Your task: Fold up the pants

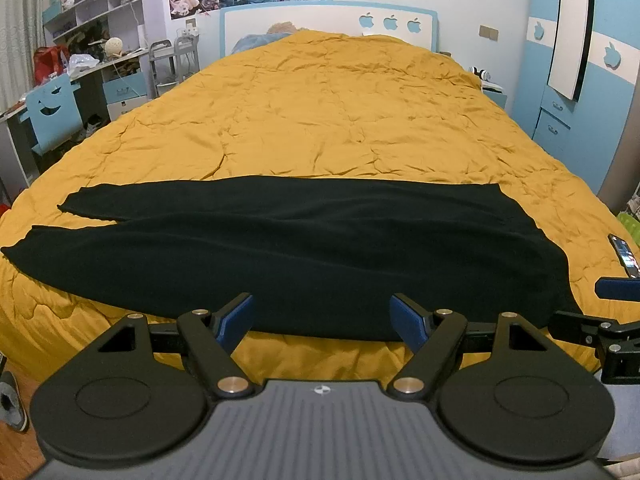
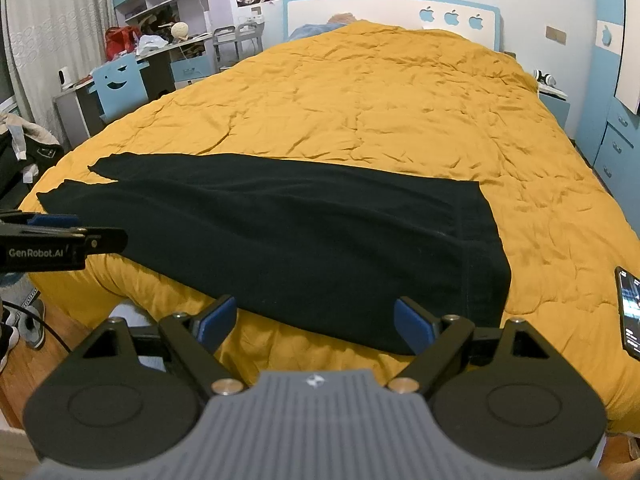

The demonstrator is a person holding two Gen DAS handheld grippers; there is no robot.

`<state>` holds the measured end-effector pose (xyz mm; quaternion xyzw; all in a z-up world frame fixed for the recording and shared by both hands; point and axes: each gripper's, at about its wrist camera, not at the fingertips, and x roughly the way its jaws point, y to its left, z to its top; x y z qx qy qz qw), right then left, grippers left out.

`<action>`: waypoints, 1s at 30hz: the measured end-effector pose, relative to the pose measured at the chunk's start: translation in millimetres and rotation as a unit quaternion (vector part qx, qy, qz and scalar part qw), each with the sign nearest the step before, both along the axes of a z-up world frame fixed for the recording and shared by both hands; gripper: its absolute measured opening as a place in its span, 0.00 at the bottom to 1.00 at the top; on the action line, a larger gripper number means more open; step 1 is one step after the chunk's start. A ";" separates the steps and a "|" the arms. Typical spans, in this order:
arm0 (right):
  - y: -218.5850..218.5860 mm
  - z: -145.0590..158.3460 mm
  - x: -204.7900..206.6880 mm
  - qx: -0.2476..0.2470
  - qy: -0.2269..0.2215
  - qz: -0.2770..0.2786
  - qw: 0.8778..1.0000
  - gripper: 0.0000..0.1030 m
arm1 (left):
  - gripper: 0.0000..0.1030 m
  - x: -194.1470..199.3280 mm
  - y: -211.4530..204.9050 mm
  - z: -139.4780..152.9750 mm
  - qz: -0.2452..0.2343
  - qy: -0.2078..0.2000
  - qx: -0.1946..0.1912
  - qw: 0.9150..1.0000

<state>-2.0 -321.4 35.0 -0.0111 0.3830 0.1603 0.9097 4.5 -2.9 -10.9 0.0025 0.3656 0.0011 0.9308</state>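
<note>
One quilt point(image 1: 320, 112) fills most of what you see: mustard yellow, creased, spread over the whole bed up to the white and blue headboard point(image 1: 328, 24). Across its near end lie the pants point(image 1: 280, 248), black and flat, stretched crosswise. Their two legs run to your left and part at the cuffs; the waist lies to your right, its seam clear in the right wrist view. The near edge of the pants sits just short of the quilt's front edge.

Your left gripper point(image 1: 322, 320) is held level in front of the bed, pointing at the near edge of the pants around mid-length. Its fingers point(image 1: 236, 318) are spread wide and hold nothing. Your right gripper point(image 2: 316, 322) is held alongside, aimed at the waist end, its fingers point(image 2: 414, 326) also wide apart and empty. Whether either touches the cloth cannot be told; the tips overlap the dark fabric in both views.

A phone point(image 2: 630, 312) lies on the quilt to the right of the waist, cut off by the frame edge. Each gripper shows only partly in the other's view. The black cloth hides most folds and detail in the legs.
</note>
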 end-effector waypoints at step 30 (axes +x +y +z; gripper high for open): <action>1.8 0.9 -1.5 -0.002 -0.002 -0.001 1.000 0.80 | 0.80 -4.4 1.9 5.8 0.000 -0.001 -0.005 1.000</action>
